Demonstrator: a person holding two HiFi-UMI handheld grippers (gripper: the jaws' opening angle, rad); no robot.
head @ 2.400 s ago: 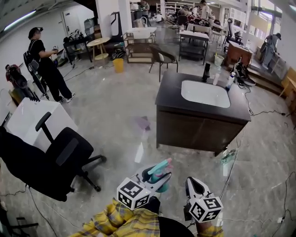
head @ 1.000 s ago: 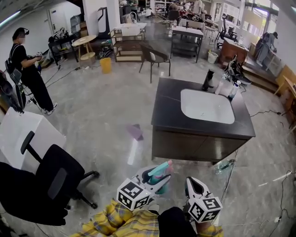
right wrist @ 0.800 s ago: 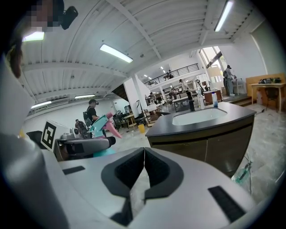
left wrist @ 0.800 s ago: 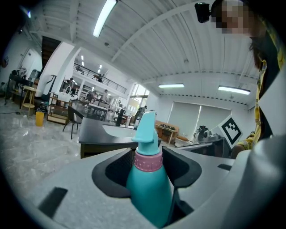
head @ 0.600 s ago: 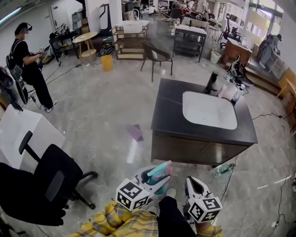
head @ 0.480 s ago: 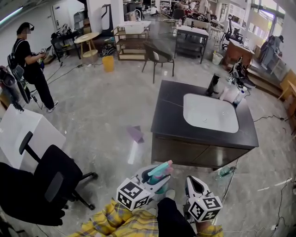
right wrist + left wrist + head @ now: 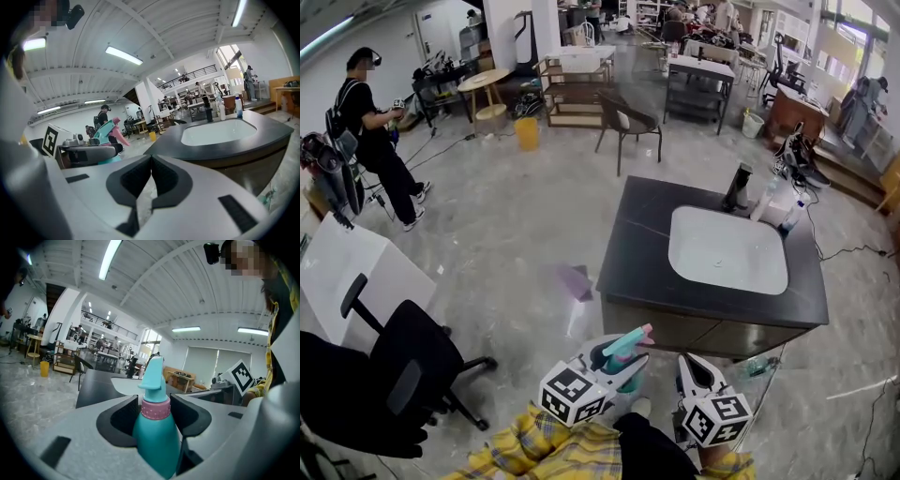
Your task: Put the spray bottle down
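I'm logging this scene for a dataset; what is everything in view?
spray bottle: one, teal with pink collar, between the jaws of the left gripper
counter: one, dark, ahead, holding a white sink
faucet: one, black, behind the sink
bottles: two, pale, beside the faucet
office chair: one, black, floor at left
bin: one, yellow, far floor
person: one, in black, standing far left
left gripper: one, pale grey, shut on the spray bottle
right gripper: one, pale grey, jaws together, empty

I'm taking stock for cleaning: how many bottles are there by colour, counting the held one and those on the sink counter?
Teal spray bottle: 1
White bottle: 1
Blue-capped bottle: 1
Total: 3
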